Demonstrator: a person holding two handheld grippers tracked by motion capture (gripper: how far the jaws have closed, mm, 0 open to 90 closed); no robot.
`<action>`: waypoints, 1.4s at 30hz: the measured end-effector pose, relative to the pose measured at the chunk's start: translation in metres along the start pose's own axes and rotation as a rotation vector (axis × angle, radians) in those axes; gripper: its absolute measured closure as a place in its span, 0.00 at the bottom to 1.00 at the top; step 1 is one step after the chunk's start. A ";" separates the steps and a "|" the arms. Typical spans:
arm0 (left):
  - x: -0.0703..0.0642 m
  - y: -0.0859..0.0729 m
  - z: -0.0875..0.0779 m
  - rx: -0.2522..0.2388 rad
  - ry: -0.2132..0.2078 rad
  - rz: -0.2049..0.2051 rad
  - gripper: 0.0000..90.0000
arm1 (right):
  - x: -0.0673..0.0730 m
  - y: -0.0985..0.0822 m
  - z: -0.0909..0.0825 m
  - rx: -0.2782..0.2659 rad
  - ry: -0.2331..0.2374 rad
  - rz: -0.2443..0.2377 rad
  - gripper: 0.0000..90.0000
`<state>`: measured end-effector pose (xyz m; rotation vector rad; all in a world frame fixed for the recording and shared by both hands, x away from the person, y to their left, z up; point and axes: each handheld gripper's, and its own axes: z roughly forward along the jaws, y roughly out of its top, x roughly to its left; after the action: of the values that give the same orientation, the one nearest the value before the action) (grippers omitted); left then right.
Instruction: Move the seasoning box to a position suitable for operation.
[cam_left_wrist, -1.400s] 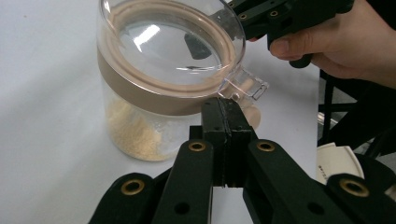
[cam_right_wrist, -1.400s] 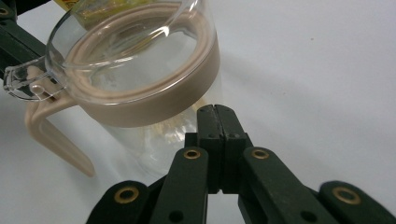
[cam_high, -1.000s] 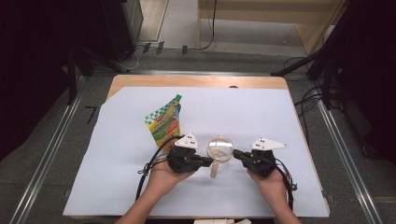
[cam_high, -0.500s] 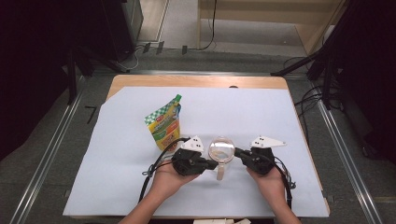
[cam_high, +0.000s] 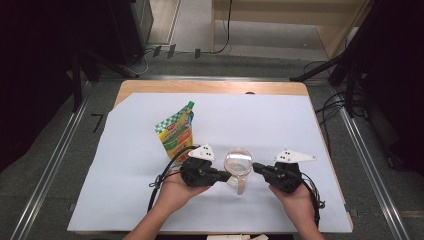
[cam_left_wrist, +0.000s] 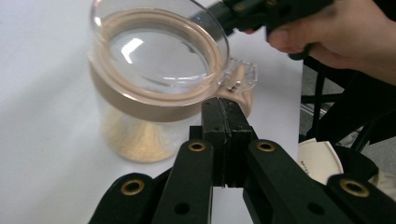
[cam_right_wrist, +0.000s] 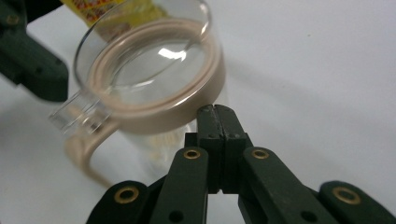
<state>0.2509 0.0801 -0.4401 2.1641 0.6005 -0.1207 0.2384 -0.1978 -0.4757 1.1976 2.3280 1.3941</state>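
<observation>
No brand text can be read on the green-yellow pouch (cam_high: 176, 135), stood just beyond the left gripper (cam_high: 223, 176); print too blurred. A lidded clear jar (cam_high: 238, 164) w/ beige band and handle is set between both grippers. Left gripper jaws are pressed together, tips at the jar's handle side. Right gripper (cam_high: 257, 167) jaws likewise closed, tips at the band. White sheet (cam_high: 280, 120) is laid over a wooden table (cam_high: 210, 87); grey floor, cables beyond.

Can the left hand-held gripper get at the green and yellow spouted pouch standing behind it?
Probably yes. The green and yellow spouted pouch stands just beyond the left hand-held gripper, with bare white table cover around it. The shut jaws now rest by the clear lidded jar, so they would have to pull back and open.
</observation>
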 end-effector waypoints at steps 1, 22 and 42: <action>0.001 0.000 -0.002 -0.002 0.002 -0.001 1.00 | 0.003 -0.001 -0.002 0.008 0.003 -0.004 1.00; 0.023 -0.006 -0.023 -0.001 0.018 -0.043 0.88 | 0.058 -0.019 -0.022 0.086 0.069 -0.067 1.00; 0.034 -0.011 -0.026 0.004 0.001 -0.055 0.64 | 0.085 -0.025 0.000 0.119 0.140 -0.090 1.00</action>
<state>0.2728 0.1189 -0.4422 2.1521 0.6615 -0.1507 0.1687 -0.1432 -0.4758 1.0407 2.5584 1.3671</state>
